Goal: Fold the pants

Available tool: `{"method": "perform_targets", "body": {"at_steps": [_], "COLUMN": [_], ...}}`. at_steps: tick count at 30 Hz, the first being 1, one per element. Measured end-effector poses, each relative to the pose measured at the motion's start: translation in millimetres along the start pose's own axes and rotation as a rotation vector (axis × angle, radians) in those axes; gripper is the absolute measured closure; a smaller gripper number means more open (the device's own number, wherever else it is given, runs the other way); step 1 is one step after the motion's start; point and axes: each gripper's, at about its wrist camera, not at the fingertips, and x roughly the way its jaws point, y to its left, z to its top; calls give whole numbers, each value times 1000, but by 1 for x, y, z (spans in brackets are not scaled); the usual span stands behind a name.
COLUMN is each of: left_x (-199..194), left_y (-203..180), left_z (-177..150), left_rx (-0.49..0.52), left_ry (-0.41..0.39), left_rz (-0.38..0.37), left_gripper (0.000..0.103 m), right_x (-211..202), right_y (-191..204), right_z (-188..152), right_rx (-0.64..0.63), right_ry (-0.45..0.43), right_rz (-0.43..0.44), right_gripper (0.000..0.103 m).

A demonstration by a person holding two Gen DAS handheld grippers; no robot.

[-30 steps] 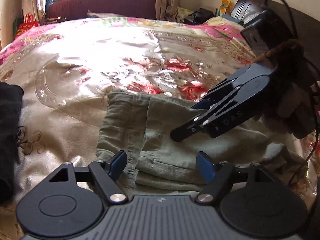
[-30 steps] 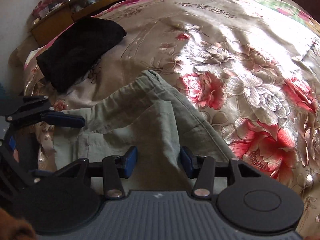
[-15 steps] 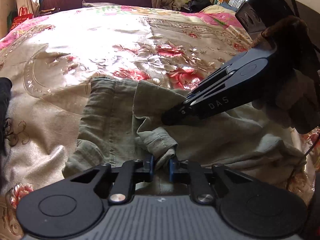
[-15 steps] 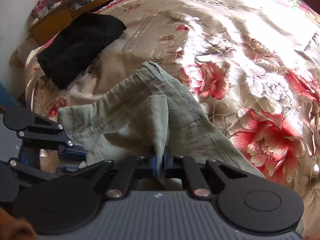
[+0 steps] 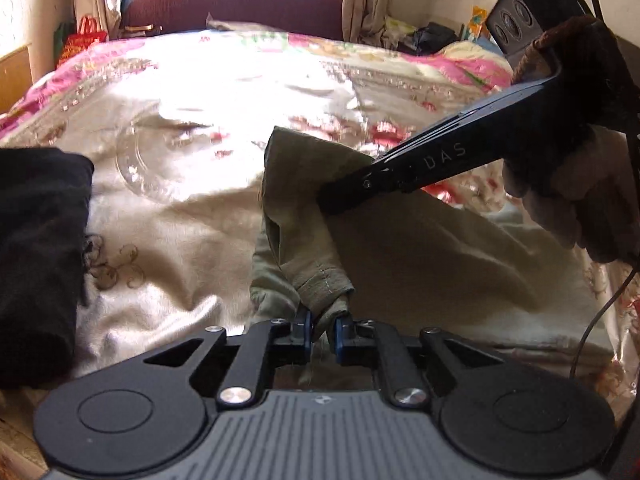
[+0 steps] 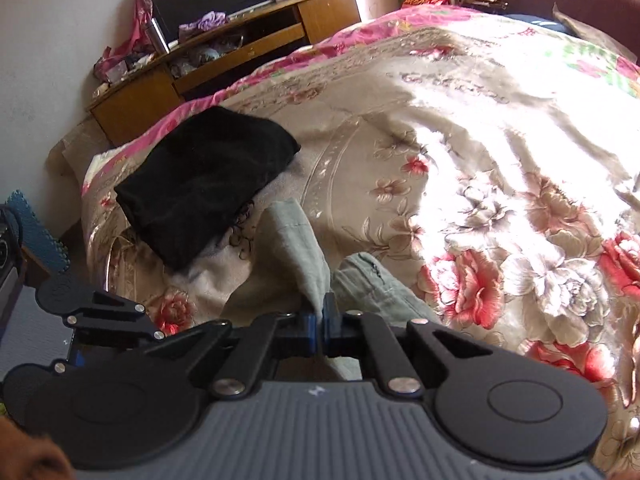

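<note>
The olive-green pants (image 5: 420, 248) lie on a floral bedspread (image 5: 192, 92), with one end lifted off it. My left gripper (image 5: 323, 330) pinches a bunched hem between its blue pads; its jaws are opening slightly, and the cloth still sits between them. My right gripper (image 5: 336, 200) comes in from the right, held by a gloved hand (image 5: 560, 192), and is shut on the raised fold. In the right wrist view my right gripper (image 6: 323, 324) clamps the thin edge of the pants (image 6: 296, 248), which rise in a peak above the pads.
A folded black garment (image 5: 36, 260) lies on the bed left of the pants, also visible as the black garment (image 6: 208, 180). A wooden TV stand (image 6: 224, 52) stands beyond the bed's edge. A dark red sofa (image 5: 240, 4) sits under the window. A cable (image 5: 600, 312) hangs at right.
Both grippers went from open over the flat pants to shut on the fabric. They then rose, pulling the near end of the pants up off the bedspread.
</note>
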Motion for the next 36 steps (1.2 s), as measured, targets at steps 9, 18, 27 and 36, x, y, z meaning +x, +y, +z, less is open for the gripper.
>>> {"method": "perform_targets", "body": {"at_steps": [9,18,27,36], "left_x": [-28,-13,14,28], "left_y": [-5,-37,-58,-83], "left_z": [-5,5,2,-1], "left_rx": [126,170,257,345], "left_ry": [-61,-114,22,36], "left_rz": [184,111,151,121], "left_gripper": [42,39,38,34], "right_x": [-17,-83,-134,-165], "right_y": [-8,-16,-89,-76], "right_z": [-22,-122,-199,-235], "right_rx": [20,256,614,708], "right_ry": [-67,-166,-238,-299], "right_rz": [-140,-298,-459,-537], "right_gripper": [69,66,68,66]}}
